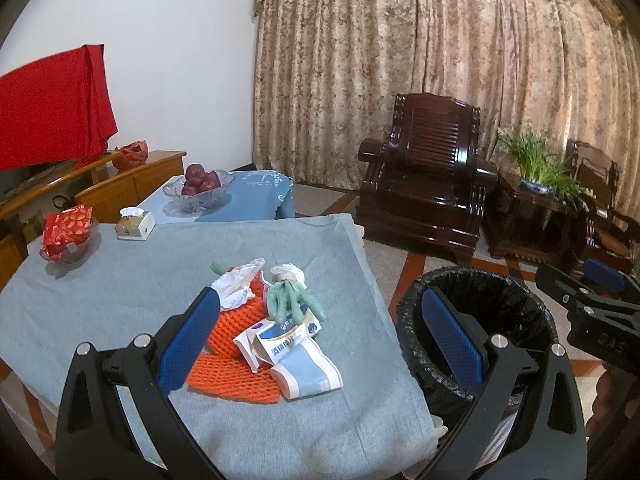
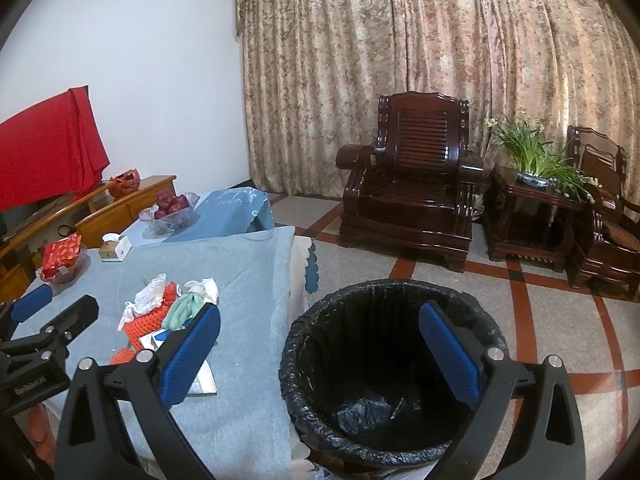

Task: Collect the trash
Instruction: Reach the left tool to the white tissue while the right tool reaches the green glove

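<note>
A heap of trash lies on the grey tablecloth (image 1: 100, 304): orange foam netting (image 1: 236, 332), crumpled white tissue (image 1: 238, 282), a green glove (image 1: 290, 300), a white and blue carton (image 1: 286, 338) and a flattened white wrapper (image 1: 310, 376). My left gripper (image 1: 320, 340) hovers open above the heap, holding nothing. A bin with a black liner (image 2: 384, 364) stands on the floor right of the table. My right gripper (image 2: 320, 350) hangs open over the bin's near rim, empty. The heap (image 2: 168, 312) shows left of it.
On the table's far side stand a glass bowl of red packets (image 1: 68, 232), a small tissue box (image 1: 136, 224) and a glass bowl of apples (image 1: 198, 188). Dark wooden armchairs (image 2: 408, 184) and a side table with a potted plant (image 2: 532, 156) stand beyond the bin on tiled floor.
</note>
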A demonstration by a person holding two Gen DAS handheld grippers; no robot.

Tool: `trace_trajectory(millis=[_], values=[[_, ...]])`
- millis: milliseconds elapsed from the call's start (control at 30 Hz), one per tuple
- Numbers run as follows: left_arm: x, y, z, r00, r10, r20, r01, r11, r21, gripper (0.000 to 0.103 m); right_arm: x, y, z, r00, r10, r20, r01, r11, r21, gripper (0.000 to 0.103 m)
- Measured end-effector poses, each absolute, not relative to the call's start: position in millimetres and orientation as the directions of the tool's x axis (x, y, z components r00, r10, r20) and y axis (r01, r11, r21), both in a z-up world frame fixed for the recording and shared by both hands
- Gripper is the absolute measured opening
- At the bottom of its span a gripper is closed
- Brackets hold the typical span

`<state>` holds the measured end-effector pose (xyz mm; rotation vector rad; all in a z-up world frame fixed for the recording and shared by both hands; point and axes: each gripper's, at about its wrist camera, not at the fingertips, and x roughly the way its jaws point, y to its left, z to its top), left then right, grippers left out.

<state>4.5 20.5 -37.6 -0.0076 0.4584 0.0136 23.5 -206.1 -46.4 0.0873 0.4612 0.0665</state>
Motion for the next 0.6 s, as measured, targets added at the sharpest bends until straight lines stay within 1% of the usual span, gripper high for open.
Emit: trace_trajectory(millis=[33, 67, 233, 367, 467, 533, 600], values=[[4.8, 24.4, -39.5, 0.900, 0.019, -0.436, -0.022, 1.000, 0.000, 0.098, 27.0, -202.0, -51.3, 0.887, 0.141, -0.440, -0.094, 0.988, 0.126, 0.097], [6.0, 28.6, -40.0, 0.903, 0.029, -0.428, -0.030, 1.000, 0.004, 0.098, 29.9, -199.0, -54.2, 0.890, 0.110, -0.443, -0.069, 0.992, 0.108, 0.097], [14.6, 63.4, -45.9, 0.909, 0.121, -0.398, -0.129, 0.992, 0.008, 0.098, 53.6, -177.7, -66.2, 0.868, 0.165, -0.468, -0.122, 0.985, 0.121, 0.097], [27.2, 93.1, -54.5, 0.896, 0.188, -0.402, -0.186, 0.981, 0.045, 0.098, 77.4, -151.9, -74.9, 0.852, 0.213, -0.478, -0.172, 0.977, 0.130, 0.097], [40.2, 113.0, -60.6, 0.888, 0.208, -0.411, -0.204, 0.978, 0.054, 0.098, 97.8, -128.8, -84.4, 0.840, 0.249, -0.482, -0.214, 0.969, 0.128, 0.097], [49.5, 123.1, -65.9, 0.883, 0.215, -0.418, -0.215, 0.976, 0.047, 0.098, 115.8, -115.7, -86.2, 0.829, 0.275, -0.487, -0.239, 0.961, 0.136, 0.096], [63.7, 136.8, -69.3, 0.877, 0.213, -0.431, -0.219, 0.975, 0.035, 0.098, 132.3, -99.9, -91.9, 0.818, 0.294, -0.494, -0.260, 0.956, 0.138, 0.092]])
